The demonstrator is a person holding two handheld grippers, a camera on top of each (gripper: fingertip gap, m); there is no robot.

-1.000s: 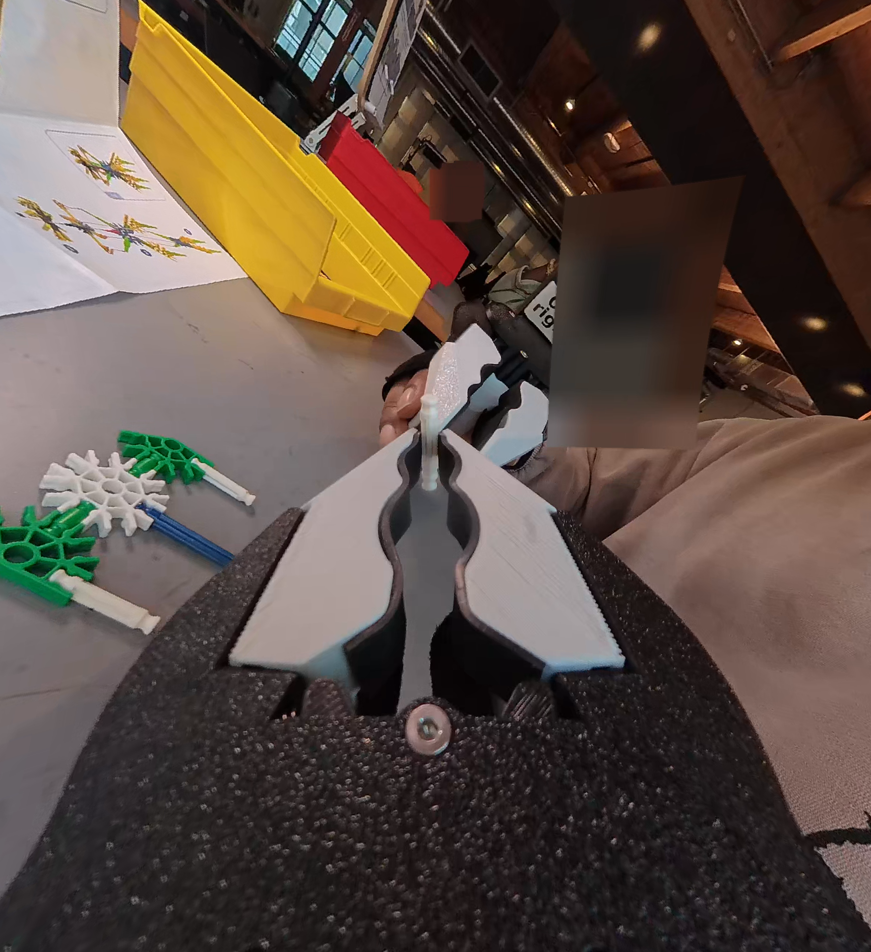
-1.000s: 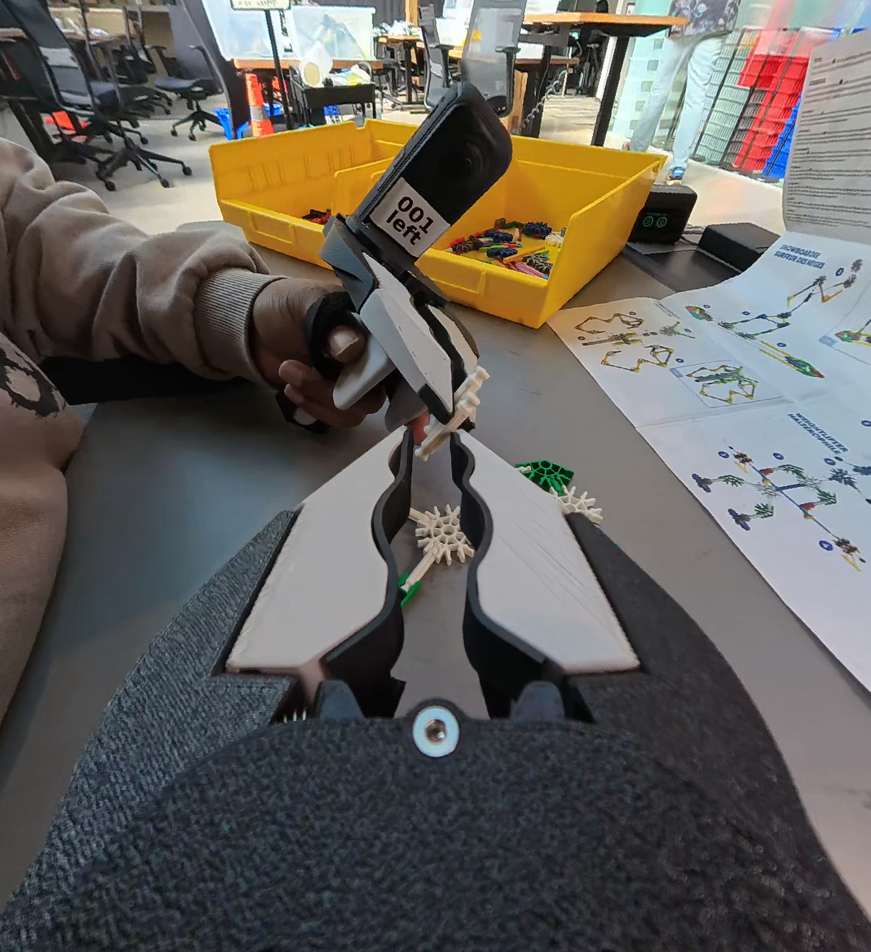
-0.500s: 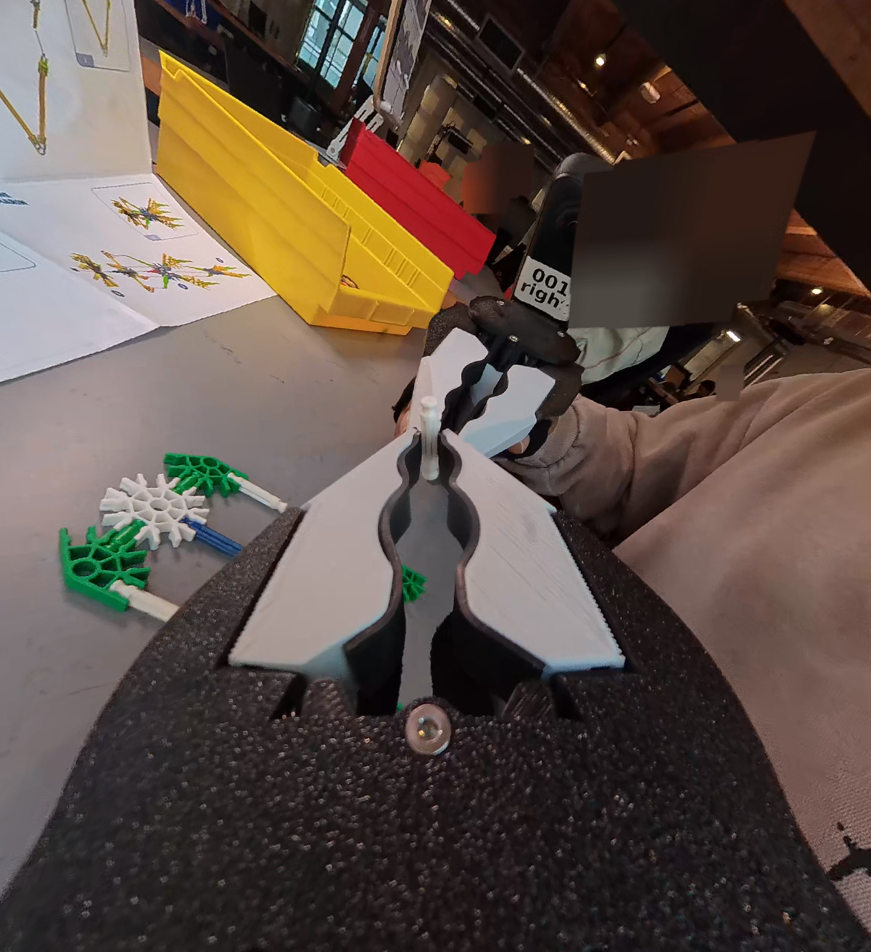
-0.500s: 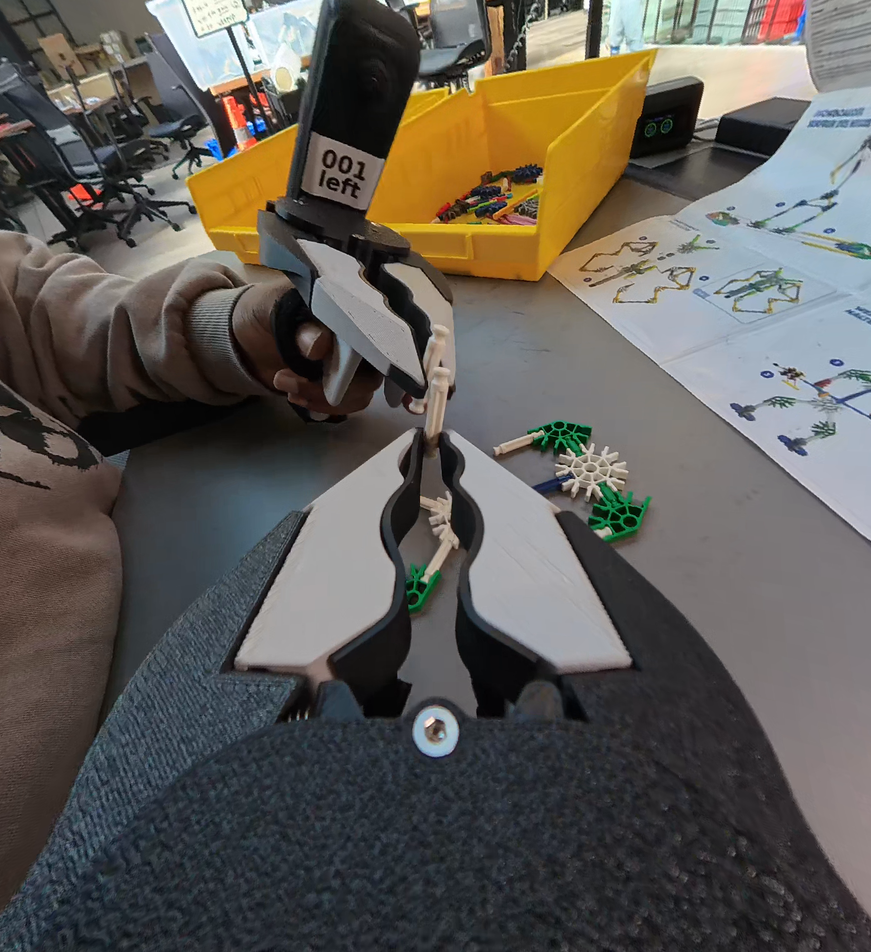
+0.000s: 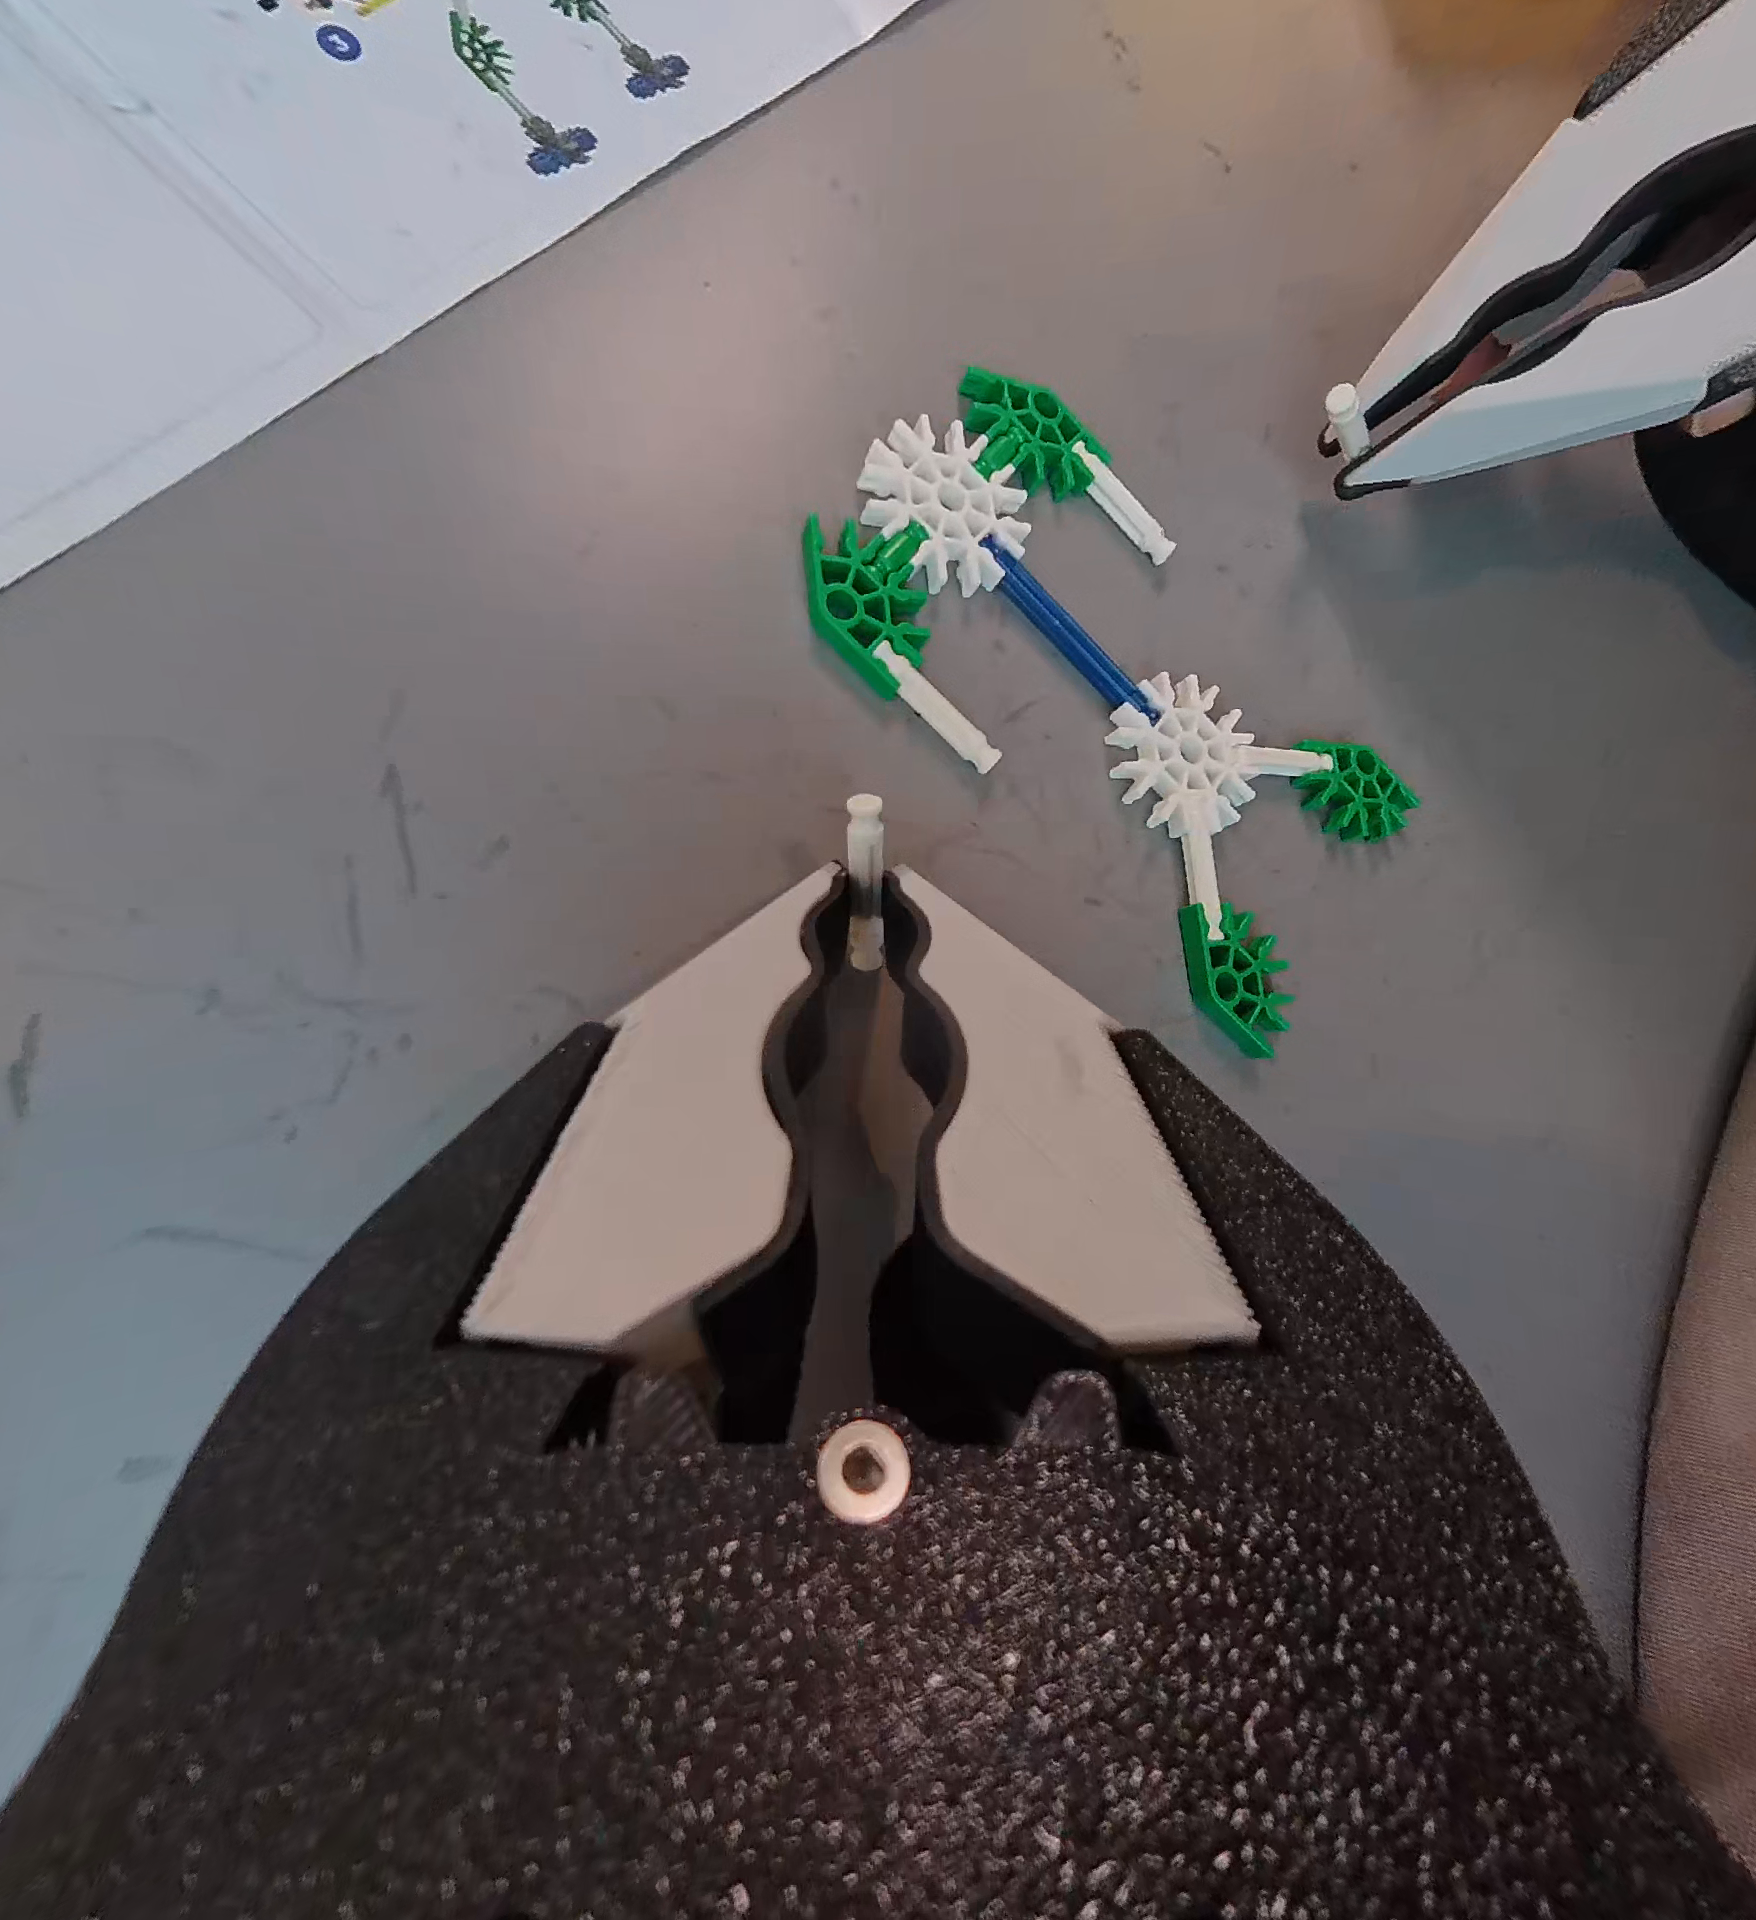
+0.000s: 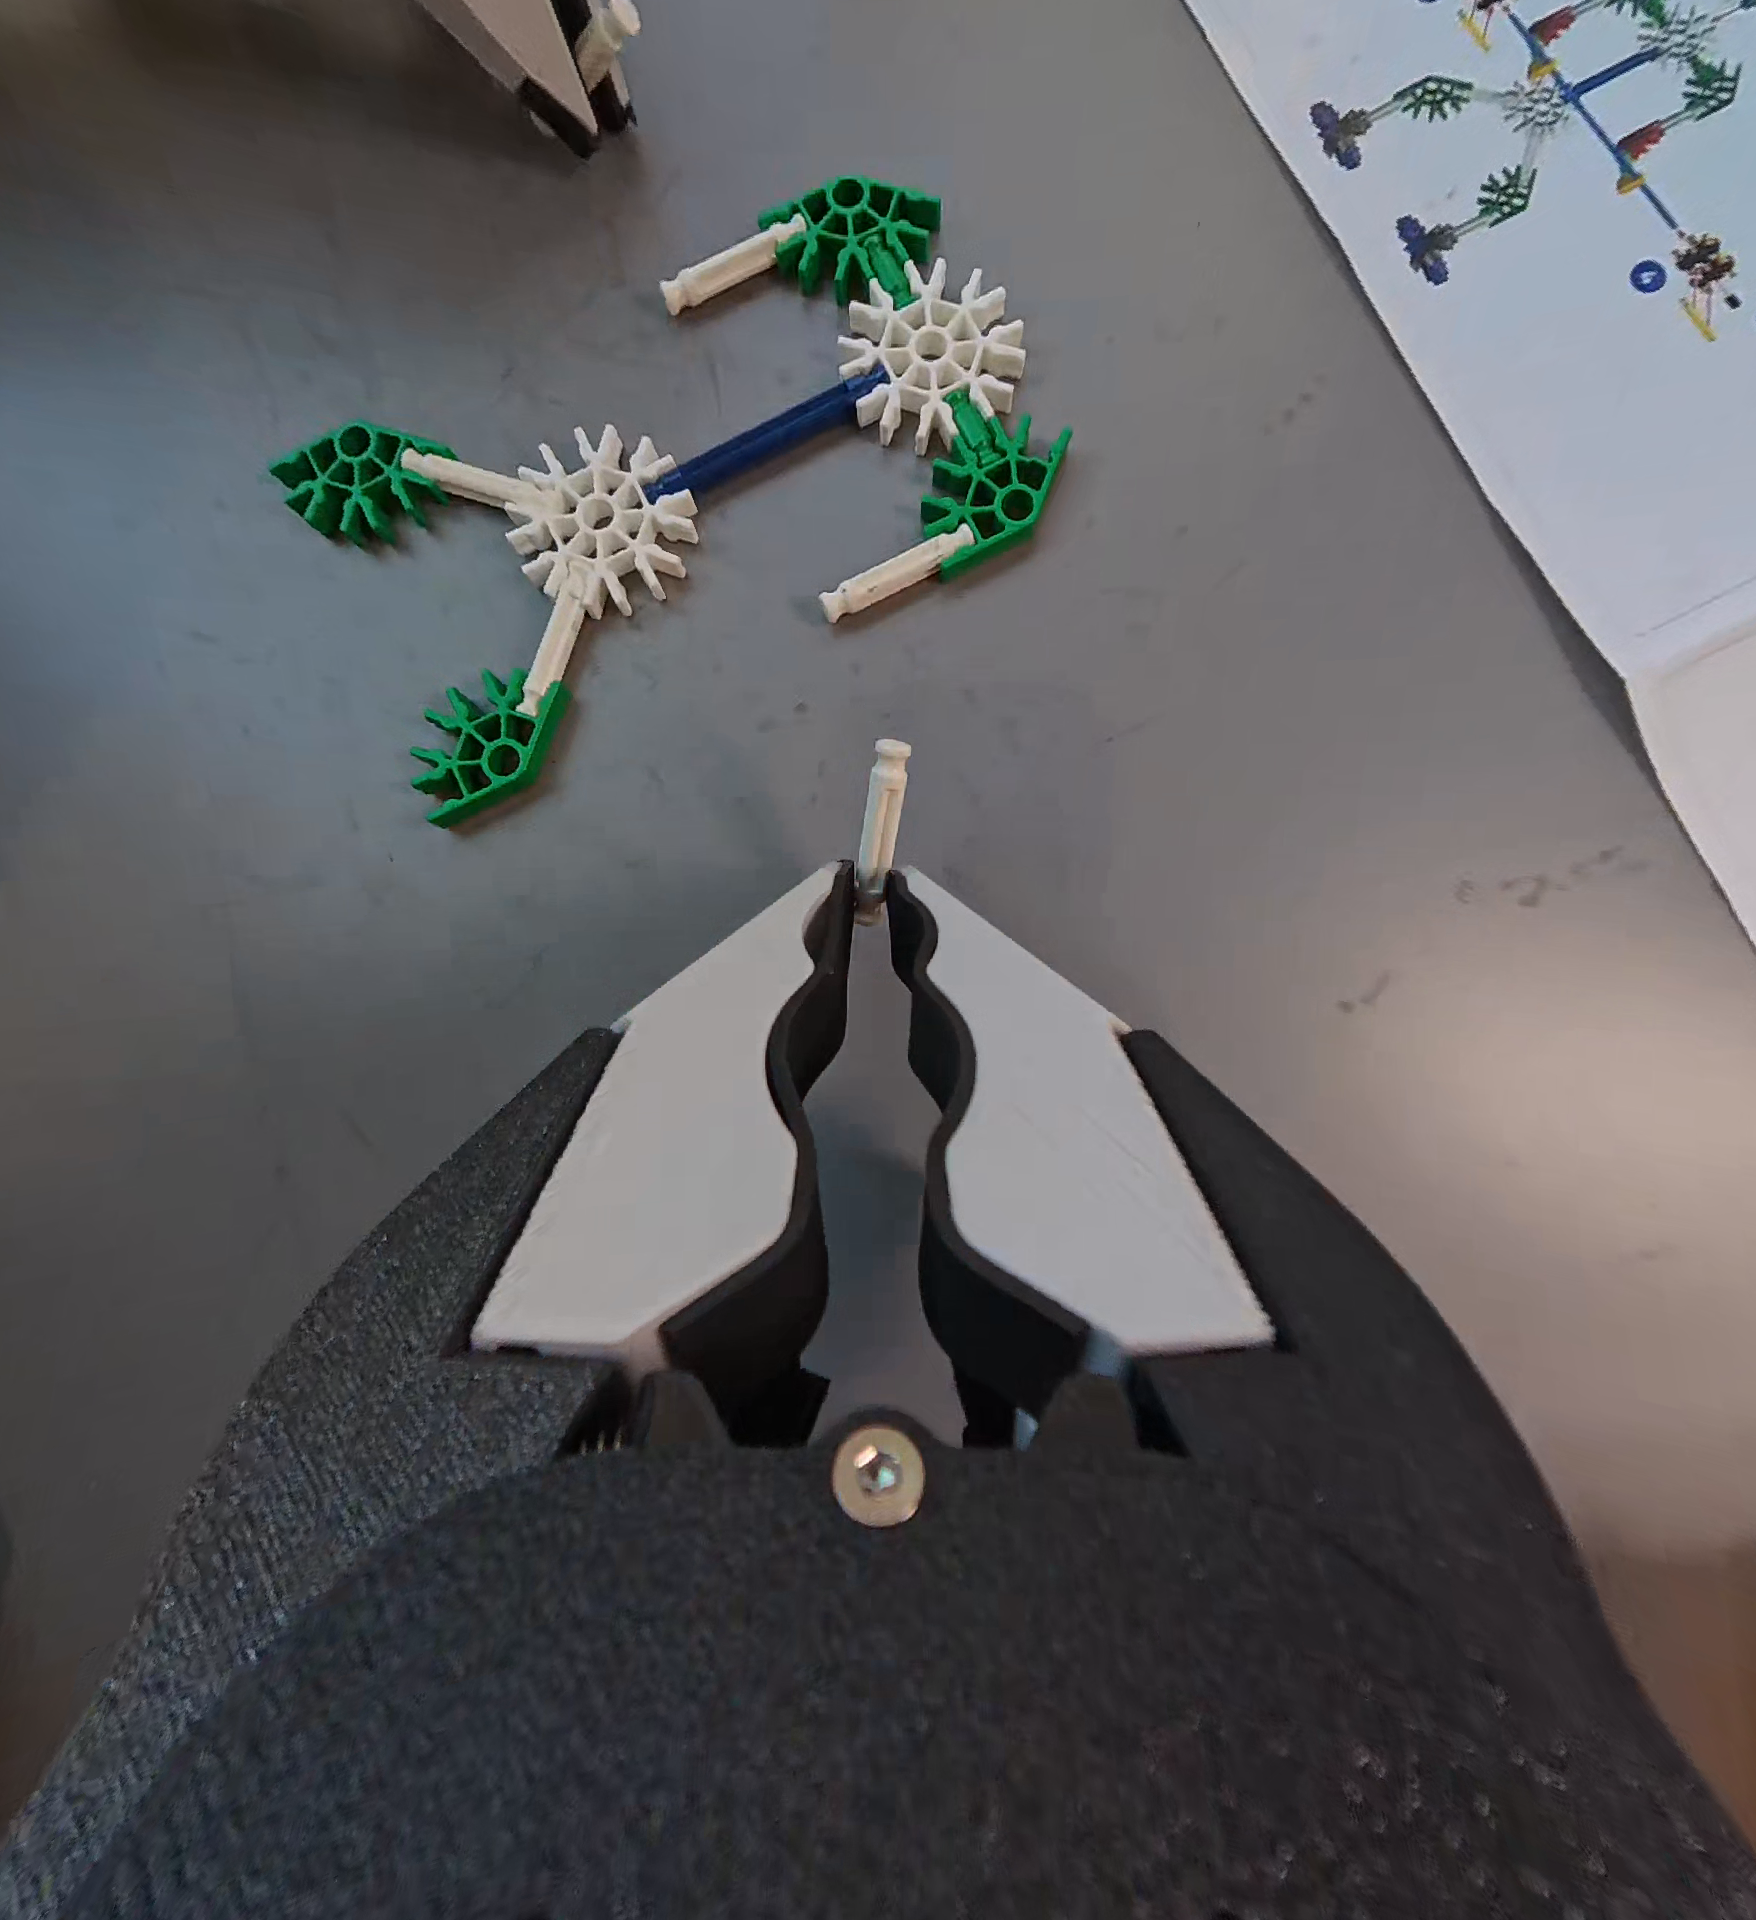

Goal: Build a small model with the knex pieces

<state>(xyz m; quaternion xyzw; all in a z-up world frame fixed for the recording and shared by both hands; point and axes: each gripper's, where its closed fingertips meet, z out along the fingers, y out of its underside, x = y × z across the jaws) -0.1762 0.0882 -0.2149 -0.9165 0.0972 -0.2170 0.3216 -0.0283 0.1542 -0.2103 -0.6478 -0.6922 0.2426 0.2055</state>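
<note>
Left wrist view: two hand-held grippers, each pinching one white rod (image 5: 863,871).

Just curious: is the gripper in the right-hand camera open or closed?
Closed: the right gripper pinches a short white rod between its fingertips, above the grey table.

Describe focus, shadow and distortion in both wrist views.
Left wrist view: the construction-toy assembly is sharp, the instruction sheet bends at the corner. Right wrist view: the white rod in the right tool is crisp, with soft shadow at left.
</note>
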